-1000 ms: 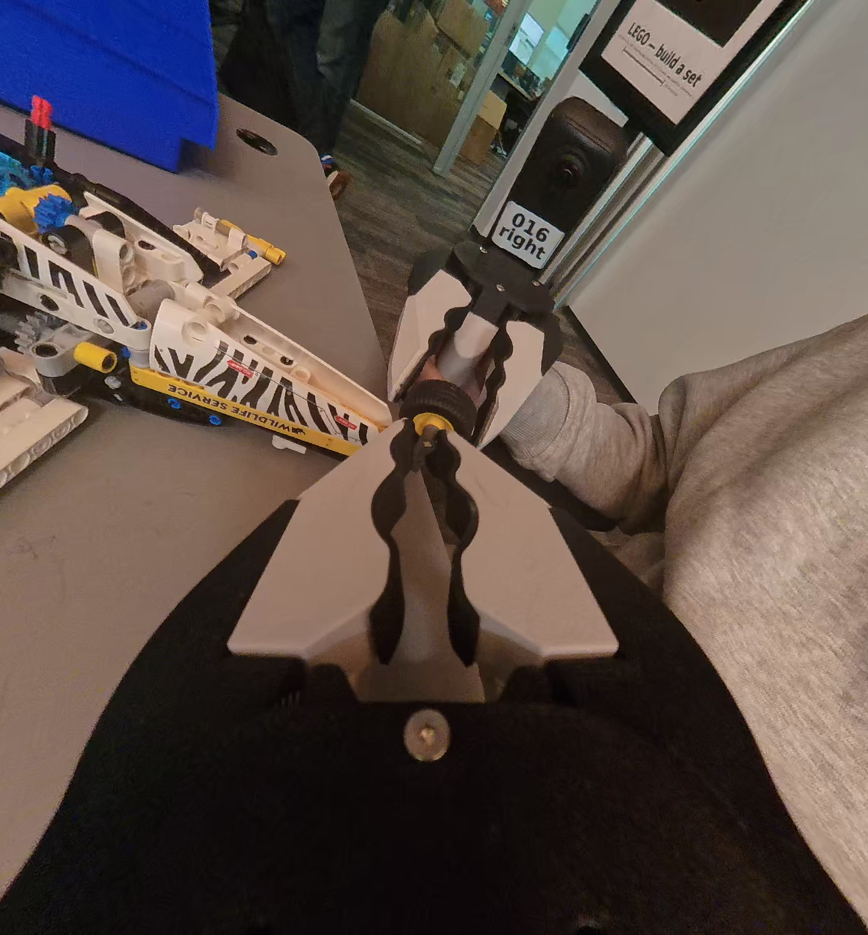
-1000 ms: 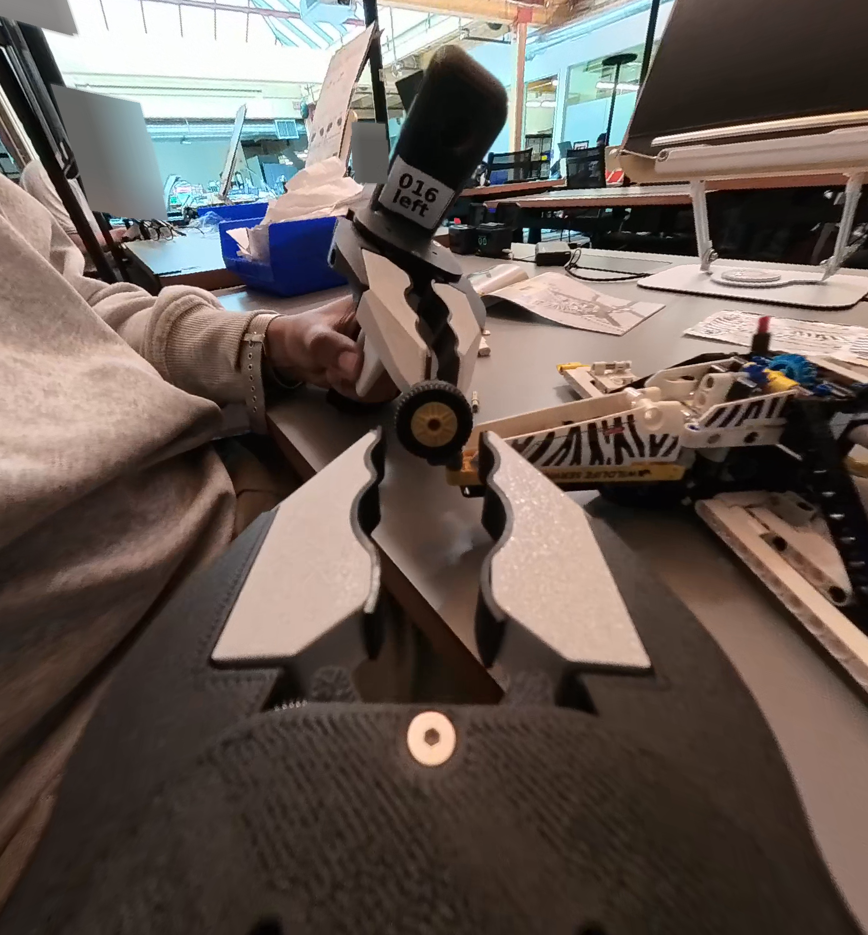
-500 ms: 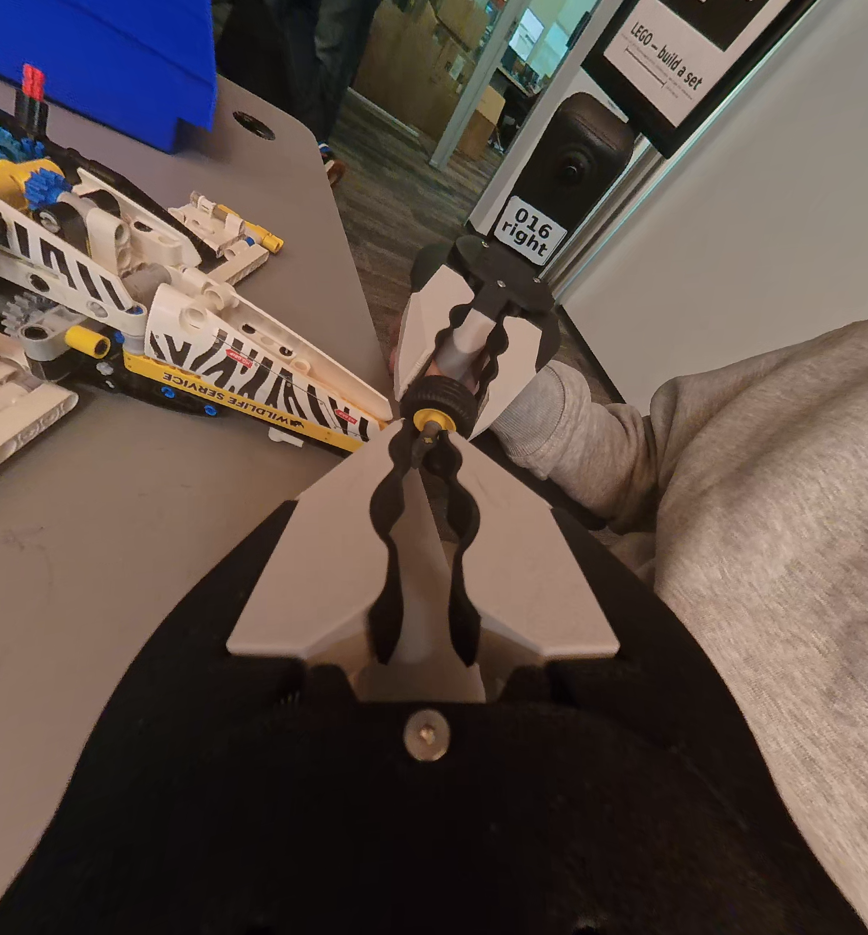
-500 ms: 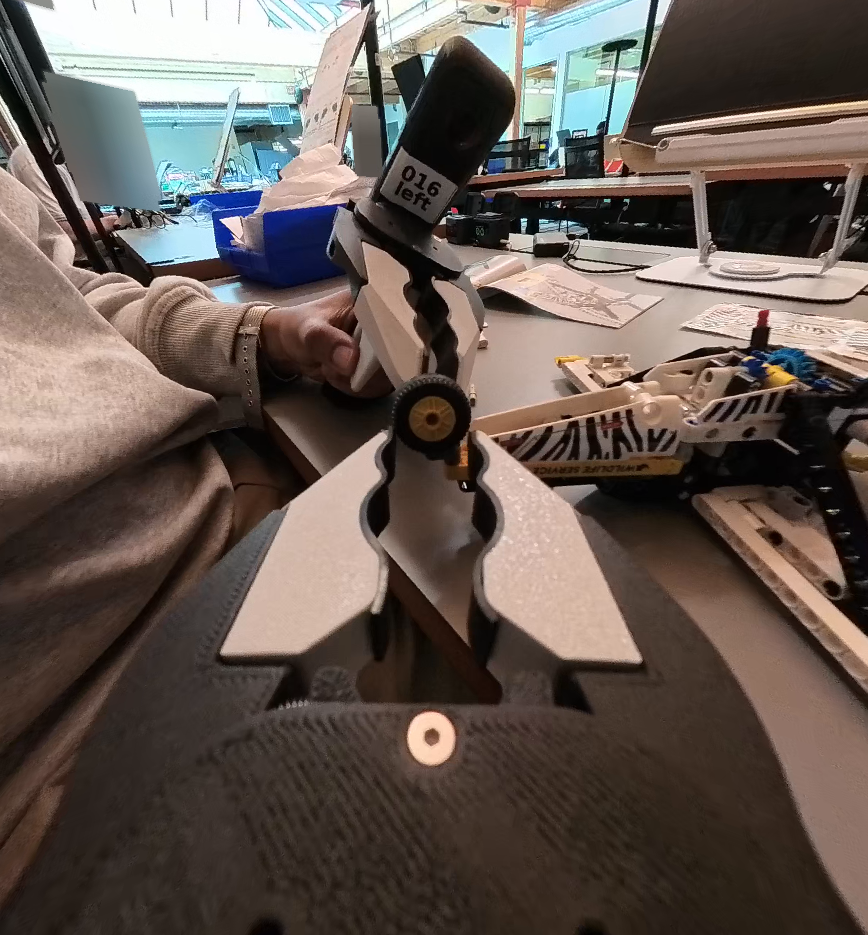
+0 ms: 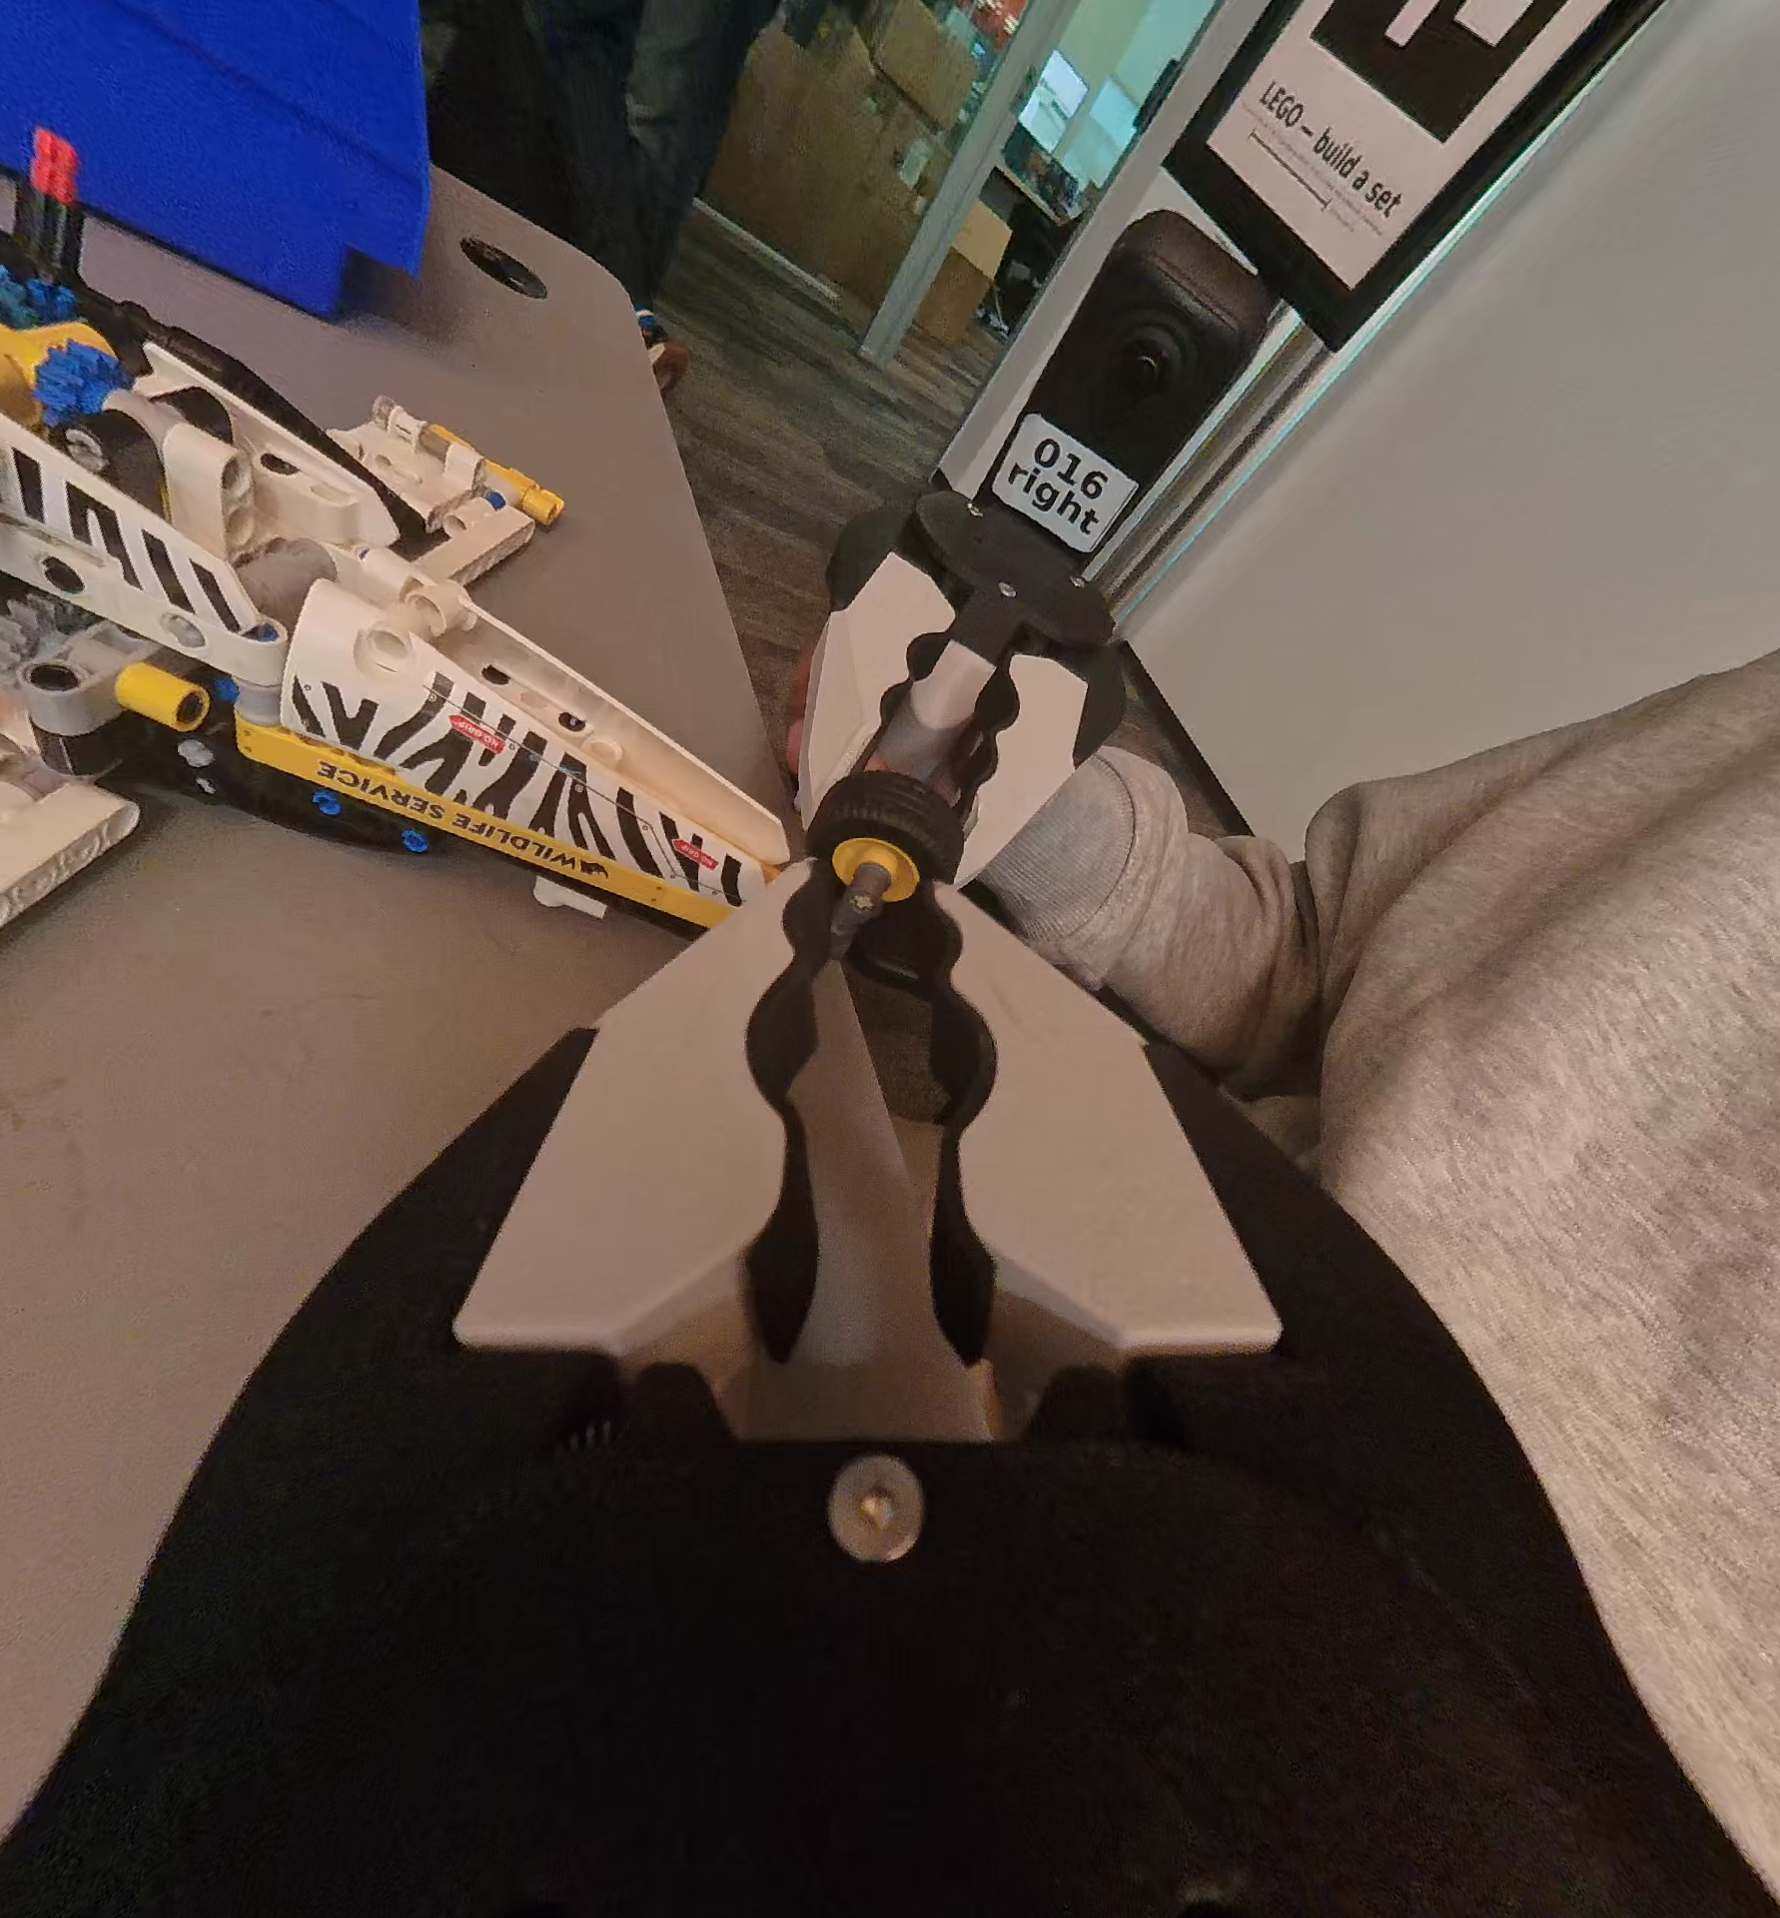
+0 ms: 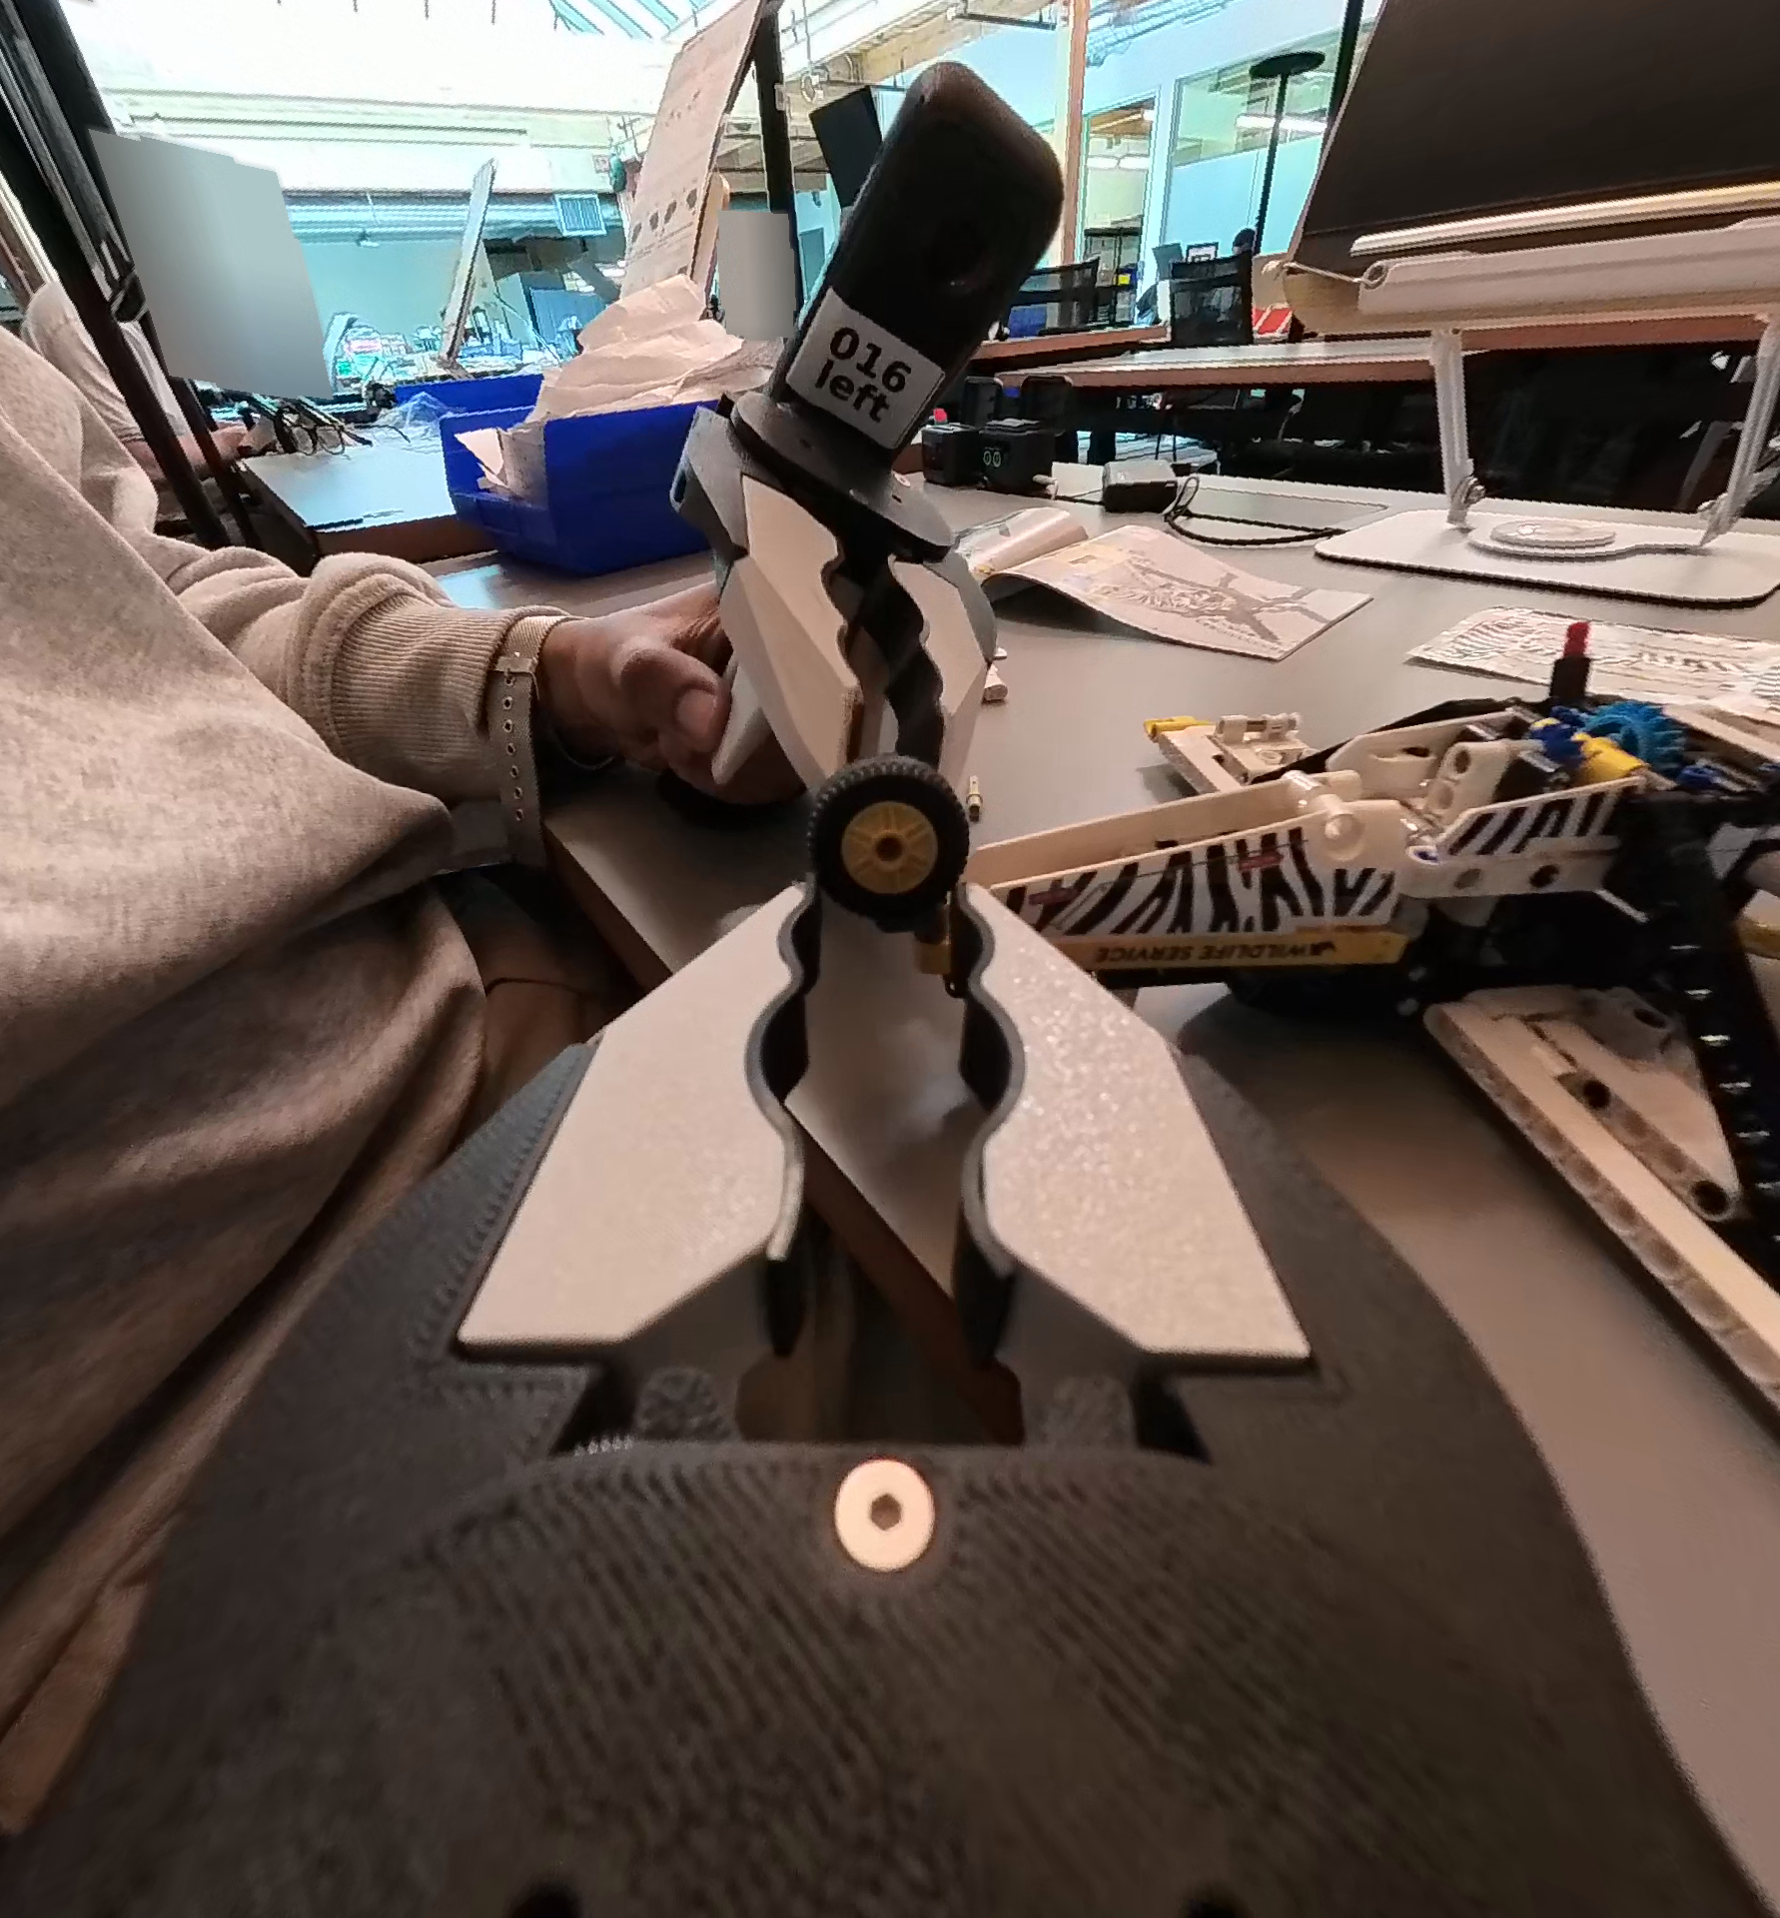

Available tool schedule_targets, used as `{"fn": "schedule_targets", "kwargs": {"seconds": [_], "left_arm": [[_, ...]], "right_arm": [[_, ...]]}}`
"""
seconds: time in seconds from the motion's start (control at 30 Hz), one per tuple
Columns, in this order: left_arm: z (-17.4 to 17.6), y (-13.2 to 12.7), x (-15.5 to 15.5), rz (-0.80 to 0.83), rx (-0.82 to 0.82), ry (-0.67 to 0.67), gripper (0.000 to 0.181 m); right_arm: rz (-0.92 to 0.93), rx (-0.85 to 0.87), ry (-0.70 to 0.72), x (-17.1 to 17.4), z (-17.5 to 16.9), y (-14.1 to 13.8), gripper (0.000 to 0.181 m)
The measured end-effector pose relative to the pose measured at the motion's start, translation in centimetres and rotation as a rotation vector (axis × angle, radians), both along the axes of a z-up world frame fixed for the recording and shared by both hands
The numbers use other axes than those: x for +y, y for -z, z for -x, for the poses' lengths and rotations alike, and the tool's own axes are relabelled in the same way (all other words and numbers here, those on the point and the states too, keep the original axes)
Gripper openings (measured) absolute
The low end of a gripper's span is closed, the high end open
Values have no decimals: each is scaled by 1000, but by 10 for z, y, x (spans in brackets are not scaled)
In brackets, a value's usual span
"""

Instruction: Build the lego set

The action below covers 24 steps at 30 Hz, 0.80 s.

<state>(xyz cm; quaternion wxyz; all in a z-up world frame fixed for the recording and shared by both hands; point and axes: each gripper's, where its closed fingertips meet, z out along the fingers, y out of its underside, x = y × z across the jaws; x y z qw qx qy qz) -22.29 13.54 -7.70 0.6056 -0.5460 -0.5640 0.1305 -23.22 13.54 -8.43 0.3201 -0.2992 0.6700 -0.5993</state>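
While the zebra-striped lego model (image 5: 512, 768) lies near the desk (image 5: 242, 1090) edge, the left gripper (image 5: 850, 913) pinches a grey axle (image 5: 858, 905) just beyond that edge, and the right gripper (image 6: 891, 893) clamps the small black wheel (image 6: 888, 847) on it.

Bare table (image 5: 242, 1142) lies open at lower left of the left wrist view; the zebra-striped model (image 5: 512, 768) blocks the way above, blue bin (image 5: 191, 125) crowding the upper-left corner.

Both wrist views face each other closely, sharing the wheel (image 5: 873, 830) (image 6: 888, 851) between them.
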Motion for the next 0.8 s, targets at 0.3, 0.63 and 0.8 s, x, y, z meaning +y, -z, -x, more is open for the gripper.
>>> {"fn": "schedule_targets", "kwargs": {"seconds": [0.3, 0.63, 0.8], "left_arm": [[3, -1, 4, 17, 13, 0, 29], [4, -2, 4, 43, 22, -11, 24], [4, -2, 4, 51, 24, -20, 24]], "right_arm": [[-6, -7, -5, 0, -1, 1, 22], [-10, -11, -5, 0, -1, 1, 21], [-22, -21, -4, -1, -1, 1, 21]]}}
